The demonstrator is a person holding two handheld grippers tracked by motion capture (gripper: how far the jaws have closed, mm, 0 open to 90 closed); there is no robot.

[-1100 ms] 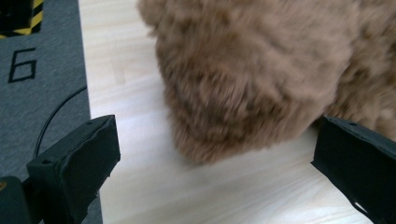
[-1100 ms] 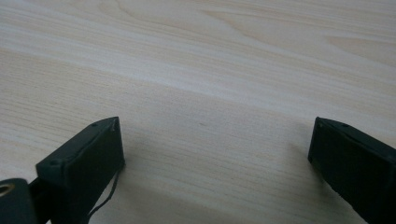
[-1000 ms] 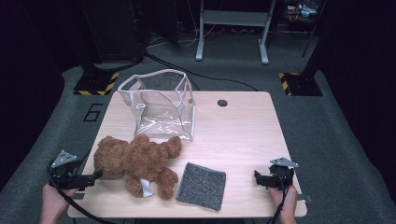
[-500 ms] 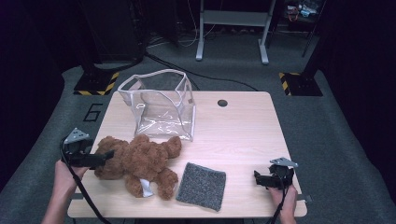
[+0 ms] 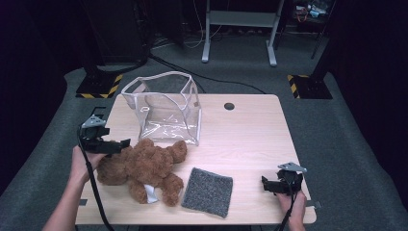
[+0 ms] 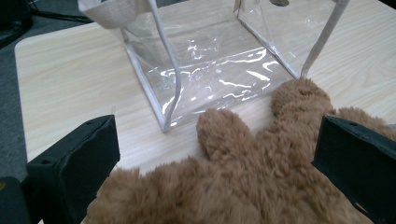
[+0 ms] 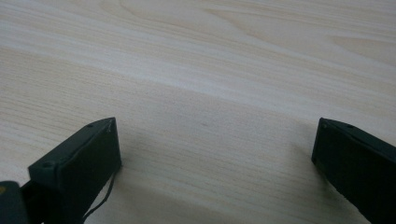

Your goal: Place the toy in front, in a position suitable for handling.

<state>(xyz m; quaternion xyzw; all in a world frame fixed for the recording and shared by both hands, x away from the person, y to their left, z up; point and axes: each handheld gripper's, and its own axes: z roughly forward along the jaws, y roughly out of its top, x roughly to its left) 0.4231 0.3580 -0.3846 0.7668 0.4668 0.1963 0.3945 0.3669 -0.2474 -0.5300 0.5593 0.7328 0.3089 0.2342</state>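
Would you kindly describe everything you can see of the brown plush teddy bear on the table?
The brown plush teddy bear has shaggy fur and a white tag between its legs. It lies flat on the light wooden table, near the front left edge, just in front of the clear plastic bag; in the left gripper view one limb reaches the bag's base. The left gripper, jaws open, sits over its upper part. The grey fabric square lies beside its foot.

Overhead camera looks forward and down across the table [image 5: 250, 134]. The left gripper's camera sits close behind its jaws, facing the teddy bear [image 6: 243, 186] and clear bag [image 6: 210, 70]; both appear overhead too. The right gripper's faces bare tabletop.
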